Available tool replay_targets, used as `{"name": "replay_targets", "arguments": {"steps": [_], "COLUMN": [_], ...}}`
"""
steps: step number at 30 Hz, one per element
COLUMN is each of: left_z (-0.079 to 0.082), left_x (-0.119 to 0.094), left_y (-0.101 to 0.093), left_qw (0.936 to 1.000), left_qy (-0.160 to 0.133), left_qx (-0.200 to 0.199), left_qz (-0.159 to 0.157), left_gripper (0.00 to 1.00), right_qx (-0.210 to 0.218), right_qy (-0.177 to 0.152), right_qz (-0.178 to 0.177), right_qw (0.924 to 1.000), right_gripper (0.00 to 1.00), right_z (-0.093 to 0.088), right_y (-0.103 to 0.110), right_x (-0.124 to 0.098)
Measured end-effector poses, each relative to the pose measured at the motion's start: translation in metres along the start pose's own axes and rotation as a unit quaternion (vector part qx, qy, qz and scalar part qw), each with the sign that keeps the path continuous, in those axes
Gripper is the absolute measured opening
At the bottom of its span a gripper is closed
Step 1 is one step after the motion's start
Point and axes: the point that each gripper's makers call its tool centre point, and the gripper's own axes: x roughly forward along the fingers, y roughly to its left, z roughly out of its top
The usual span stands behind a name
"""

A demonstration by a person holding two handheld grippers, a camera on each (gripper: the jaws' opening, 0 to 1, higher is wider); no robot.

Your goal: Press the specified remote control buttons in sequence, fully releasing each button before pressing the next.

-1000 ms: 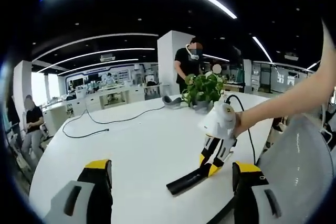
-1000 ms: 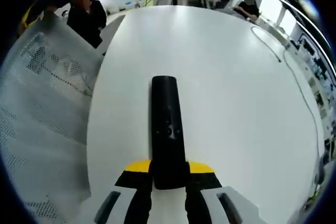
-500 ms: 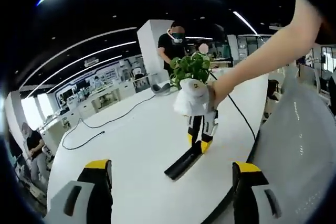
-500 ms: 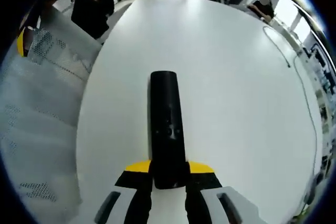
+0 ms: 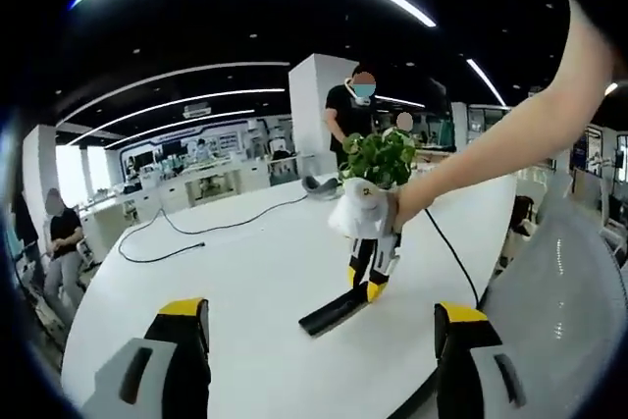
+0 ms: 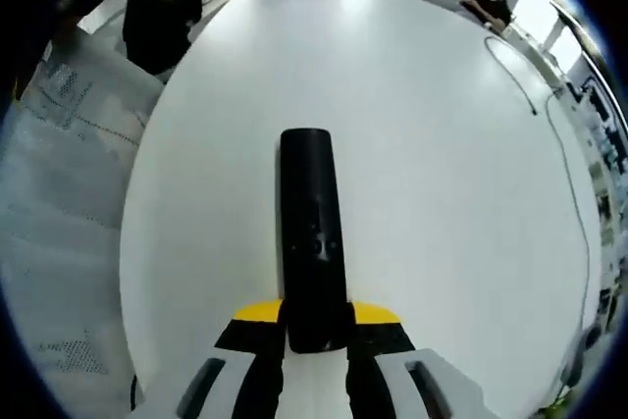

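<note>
Tilted lower than a moment ago, the slim matte-black remote [image 6: 312, 233] stays clamped at its near end by the right gripper [image 6: 314, 326] above the glossy white counter [image 6: 442, 174]. Left gripper [image 5: 324, 360] fingers spread, released.

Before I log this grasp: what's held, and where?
The right gripper clamps the black remote at its near end; the left gripper holds nothing.

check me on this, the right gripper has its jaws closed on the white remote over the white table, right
Not quite: the remote is black, not white, as the right gripper view shows. The right gripper does have its jaws closed on the remote's near end, over the white table.
</note>
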Motion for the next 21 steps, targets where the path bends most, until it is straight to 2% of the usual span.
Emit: {"name": "replay_targets", "arguments": {"steps": [11, 15, 21], "left_z": [0.0, -0.001, 0.001], "left_x": [0.001, 0.001, 0.0], "left_y": [0.001, -0.001, 0.003], "left_qw": [1.0, 1.0, 0.9999], "left_qy": [-0.002, 0.003, -0.004], "left_qx": [-0.006, 0.006, -0.001], "left_qz": [0.005, 0.002, 0.01], "left_gripper": [1.0, 1.0, 1.0], "right_qx": [0.011, 0.008, 0.008], "right_qy": [0.002, 0.003, 0.005], "right_qz": [0.0, 0.003, 0.0], "right_qw": [0.9999, 1.0, 1.0], "right_gripper": [0.21, 0.21, 0.21], "right_z": [-0.001, -0.001, -0.002], "right_y": [-0.019, -0.023, -0.032], "right_x": [-0.001, -0.001, -0.001]}}
